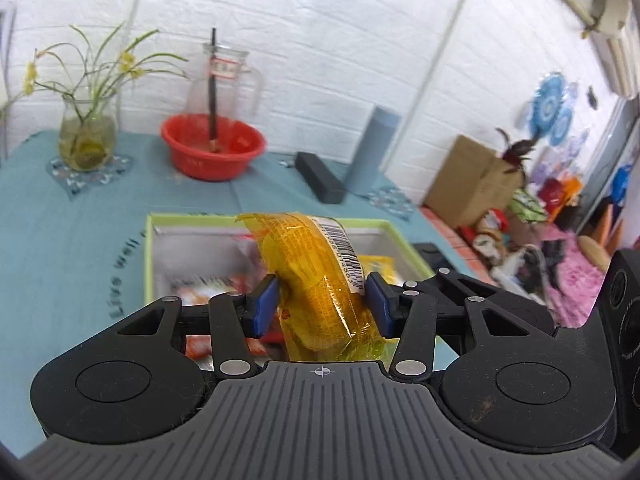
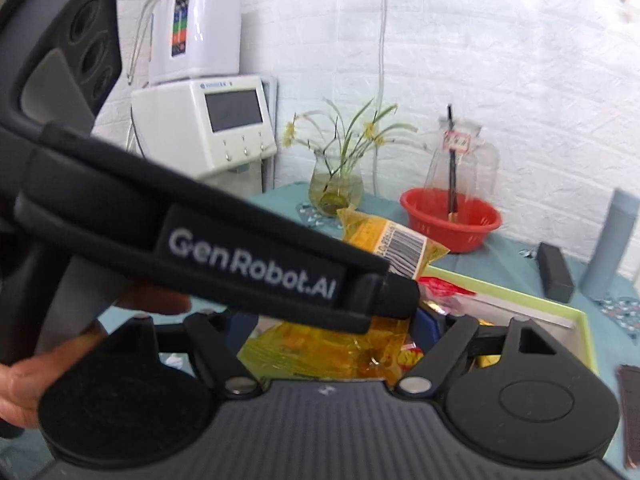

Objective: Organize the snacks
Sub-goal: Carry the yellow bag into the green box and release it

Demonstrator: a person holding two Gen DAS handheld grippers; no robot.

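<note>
My left gripper (image 1: 320, 300) is shut on a yellow snack packet (image 1: 316, 264) with a barcode label, held tilted above a green-rimmed box (image 1: 149, 264). Inside the box lie a red-and-white packet (image 1: 200, 284) and another yellow one (image 1: 378, 266). In the right wrist view the left gripper (image 2: 400, 296) crosses in front with the barcoded packet (image 2: 400, 246) sticking up. It hides the fingertips of my right gripper (image 2: 336, 320). Yellow crinkled wrapper (image 2: 320, 354) fills the space between the right jaws; whether the pads press it is hidden. The box rim (image 2: 520, 294) lies just beyond.
On the teal tablecloth behind the box stand a red basin (image 1: 212, 148), a glass jug (image 1: 224, 80), a flower vase (image 1: 86, 140), a black case (image 1: 320, 176) and a grey-blue cylinder (image 1: 372, 148). A hand (image 2: 24, 380) holds the left gripper. A white machine (image 2: 208, 124) stands at the back left.
</note>
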